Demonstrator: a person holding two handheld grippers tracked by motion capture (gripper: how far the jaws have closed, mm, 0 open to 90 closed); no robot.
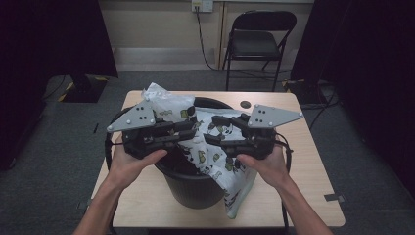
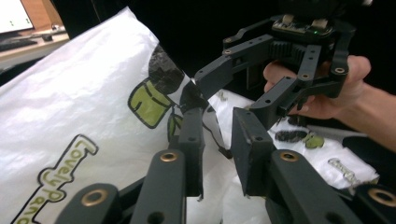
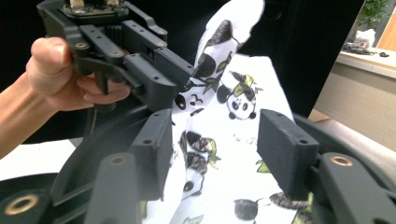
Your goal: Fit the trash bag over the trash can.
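Hands are holding both grippers over a black bin (image 1: 195, 188) that is standing on the near middle of a wooden table (image 1: 303, 196). A white bag (image 1: 215, 142) printed with pandas is lying across the bin's mouth, its far end sticking up past the far rim and its near end hanging down the bin's near right side toward the table.

The left gripper (image 1: 188, 131) is pointing right over the bin's left rim. In the left gripper view its jaws are standing a little apart, with the bag (image 2: 79, 116) spreading behind and between them; whether the pads are touching the plastic I cannot tell.

The right gripper (image 1: 215, 129) is pointing left from the bin's right side, its tips lying near the left gripper's tips over the bag. In the right gripper view its jaws are standing wide apart, the bag (image 3: 224, 140) showing in the gap between them and the bin's rim (image 3: 107, 135) curving below; nothing is being clamped there.

The left hand (image 1: 134, 164) and right hand (image 1: 264, 164) are gripping the handles at the near side. A dark folding chair (image 1: 259, 39) is standing beyond the table's far edge, and a small dark disc (image 1: 245, 104) is lying on the table near its far edge.
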